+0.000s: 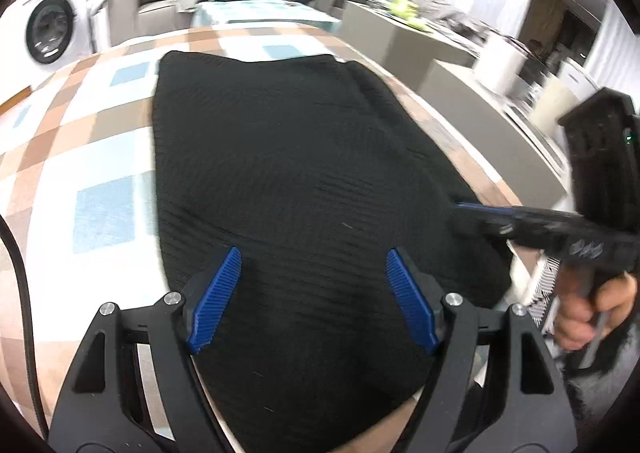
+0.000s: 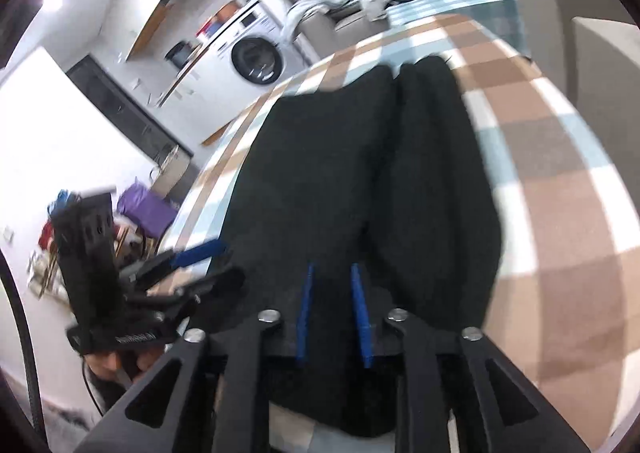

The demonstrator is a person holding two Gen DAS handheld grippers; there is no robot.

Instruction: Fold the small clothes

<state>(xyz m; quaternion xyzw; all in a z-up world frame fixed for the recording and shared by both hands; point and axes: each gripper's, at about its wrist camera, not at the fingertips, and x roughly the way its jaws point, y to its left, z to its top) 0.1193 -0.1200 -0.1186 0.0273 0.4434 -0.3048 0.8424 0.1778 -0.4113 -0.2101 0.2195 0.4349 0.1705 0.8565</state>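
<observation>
Left wrist view is showing me the black garment (image 1: pixel 288 173) lying flat on the checked tablecloth (image 1: pixel 100 125), its long side running away from me. My left gripper (image 1: pixel 314 293) is hovering over the near end with its pads spread wide, nothing between them. My right gripper (image 1: pixel 480 217) is coming in from the right edge of that view, its tips at the cloth's side.

From the right wrist, the right gripper (image 2: pixel 332 309) is standing over the near hem with only a narrow gap between its pads; I am not seeing any fabric pinched there, so I am calling it slightly apart and empty. In this view the garment (image 2: pixel 360 181) is showing a crease down its length (two lobes, so I am judging it already doubled once).

I am judging the knit to be soft, light and limp, with a ribbed weave that should grip well against the pads. It will sag and drag rather than hold shape, so I am thinking of taking it at the two near corners, pinching all layers together, and lifting both evenly.
</observation>
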